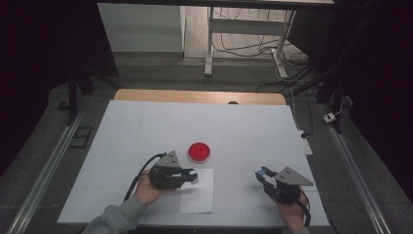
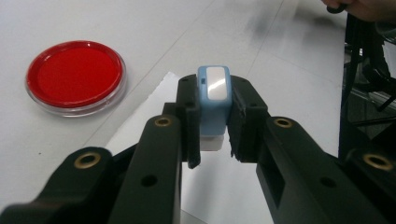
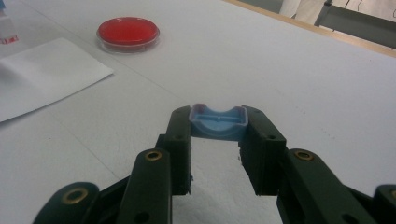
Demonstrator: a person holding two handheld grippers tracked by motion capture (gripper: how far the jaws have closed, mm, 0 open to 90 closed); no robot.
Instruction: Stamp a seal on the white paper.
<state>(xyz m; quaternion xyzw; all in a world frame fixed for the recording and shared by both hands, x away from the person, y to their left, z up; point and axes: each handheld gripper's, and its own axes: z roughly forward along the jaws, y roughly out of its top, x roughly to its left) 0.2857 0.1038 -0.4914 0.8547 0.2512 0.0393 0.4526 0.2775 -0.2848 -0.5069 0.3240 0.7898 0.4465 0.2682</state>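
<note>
Left gripper [image 1: 193, 175] is clamped on a small blue and white stamp-like block [image 2: 214, 100], jaws tight against its two sides, white base at the bottom. It hangs over the upper left part of the white paper sheet [image 1: 199, 192]; can't tell from the left gripper view if the base touches the paper or sits just above it. Right gripper [image 1: 263, 174] is closed on a shallow light-blue cap [image 3: 218, 122], open side up, held at the jaw tips. It sits over bare table [image 1: 146, 126], well to the right of the sheet. Cap looks like it could belong to the block, but blur makes that a guess. Red round dish [image 1: 199, 151] with a clear rim sits on the table just beyond the top edge of the paper, near the left gripper, well apart from the right one. Both hands come in from the near edge, grey sleeve [image 1: 117, 219] on the left arm
</note>
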